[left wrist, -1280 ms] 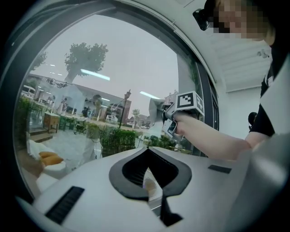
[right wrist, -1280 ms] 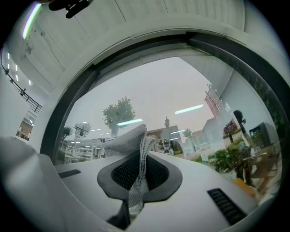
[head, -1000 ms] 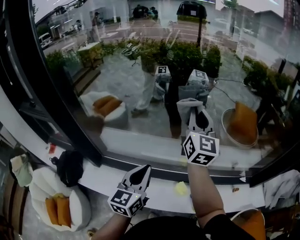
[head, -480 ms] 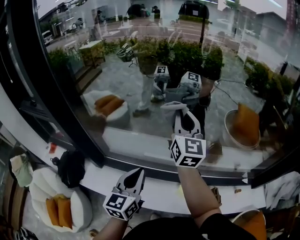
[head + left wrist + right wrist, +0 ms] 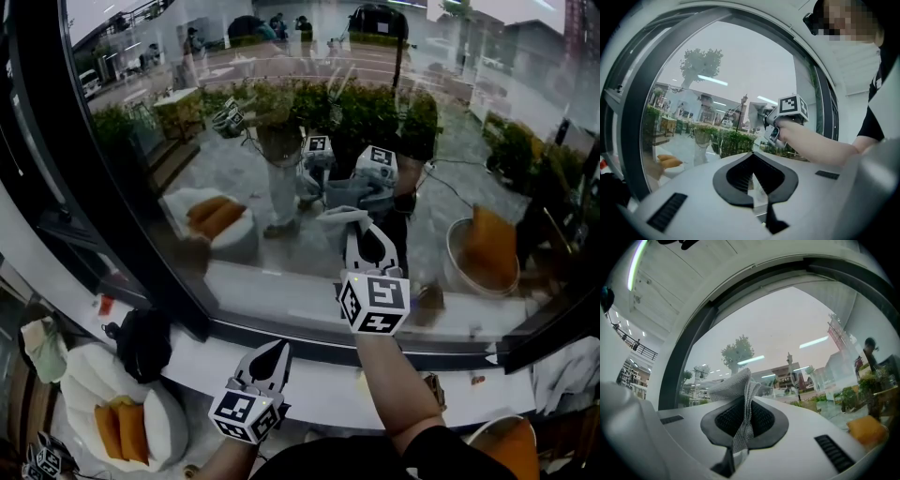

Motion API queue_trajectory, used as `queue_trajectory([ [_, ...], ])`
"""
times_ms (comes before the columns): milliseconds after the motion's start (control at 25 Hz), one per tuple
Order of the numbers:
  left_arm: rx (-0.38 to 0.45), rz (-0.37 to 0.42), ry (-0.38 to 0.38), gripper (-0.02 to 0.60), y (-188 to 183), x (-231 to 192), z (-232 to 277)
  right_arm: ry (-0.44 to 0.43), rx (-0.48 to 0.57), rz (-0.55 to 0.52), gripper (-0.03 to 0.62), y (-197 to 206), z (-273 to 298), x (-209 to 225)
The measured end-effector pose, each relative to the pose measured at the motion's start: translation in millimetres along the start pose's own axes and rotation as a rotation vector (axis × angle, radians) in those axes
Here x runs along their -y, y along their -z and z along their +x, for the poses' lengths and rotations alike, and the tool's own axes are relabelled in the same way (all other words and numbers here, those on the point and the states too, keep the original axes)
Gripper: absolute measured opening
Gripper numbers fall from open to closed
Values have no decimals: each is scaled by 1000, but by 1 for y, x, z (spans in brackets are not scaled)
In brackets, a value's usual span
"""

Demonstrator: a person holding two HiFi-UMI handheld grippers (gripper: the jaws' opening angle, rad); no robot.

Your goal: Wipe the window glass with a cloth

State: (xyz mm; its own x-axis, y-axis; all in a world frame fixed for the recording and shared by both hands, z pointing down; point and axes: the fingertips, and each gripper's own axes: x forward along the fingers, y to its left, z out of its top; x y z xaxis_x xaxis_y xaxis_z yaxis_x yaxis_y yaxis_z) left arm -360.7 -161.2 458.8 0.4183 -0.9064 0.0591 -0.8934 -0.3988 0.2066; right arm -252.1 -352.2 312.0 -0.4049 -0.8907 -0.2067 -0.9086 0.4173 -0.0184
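Observation:
The window glass (image 5: 281, 141) fills the upper head view, with plants and a street beyond it. My right gripper (image 5: 362, 225) is raised to the pane and shut on a grey woven cloth (image 5: 339, 216). The cloth bunches out past the jaw tips against the glass. In the right gripper view the cloth (image 5: 736, 383) stands up between the shut jaws of the right gripper (image 5: 746, 397). My left gripper (image 5: 280, 347) hangs low over the white sill (image 5: 309, 380), apart from the glass, its jaws together with nothing in them. The left gripper view shows the left gripper (image 5: 753, 159) below the right arm.
A thick black window frame (image 5: 112, 187) runs down the left side. On the sill lies a black bag (image 5: 141, 337). A round white chair with orange cushions (image 5: 108, 417) sits at the lower left, and a pale cloth (image 5: 562, 370) lies at the right edge.
My right gripper has slid left and slightly up along the glass with the cloth. The left gripper has drifted a little left and lower.

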Motion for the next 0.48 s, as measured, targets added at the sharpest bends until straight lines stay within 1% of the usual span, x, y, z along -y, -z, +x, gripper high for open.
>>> queue_trajectory([
  [280,2,0,6,8,1,3,-5,-20,-20,36,37,3,-5,-3],
  [480,-6,-3,26,8,5,11,-3,-66,-19,45,35,1,-19,-12],
])
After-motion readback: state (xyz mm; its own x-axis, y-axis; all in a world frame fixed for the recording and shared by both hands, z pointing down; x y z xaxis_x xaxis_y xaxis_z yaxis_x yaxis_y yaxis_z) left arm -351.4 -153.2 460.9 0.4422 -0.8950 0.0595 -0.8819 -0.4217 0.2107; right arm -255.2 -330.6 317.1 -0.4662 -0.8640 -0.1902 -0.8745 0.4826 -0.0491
